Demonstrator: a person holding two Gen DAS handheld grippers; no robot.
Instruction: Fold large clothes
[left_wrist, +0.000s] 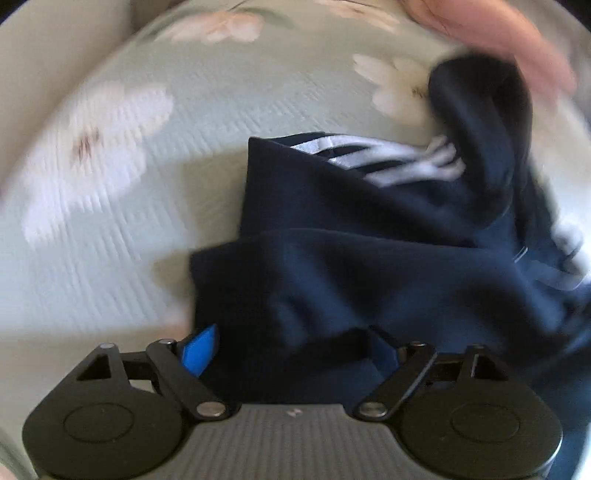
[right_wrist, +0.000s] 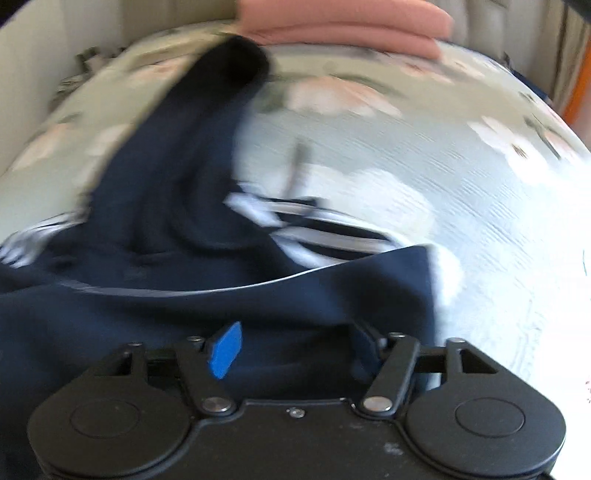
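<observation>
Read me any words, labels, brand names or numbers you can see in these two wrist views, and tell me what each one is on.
No readable text in either view.
Navy garment: only white stripes, no letters or logo legible; the pictures are motion-blurred.
Floral bedspread: flower pattern only, no writing.
Folded pink cloth: no label visible.
Gripper bodies: a small pale mark near the centre screw, too small and blurred to read.
</observation>
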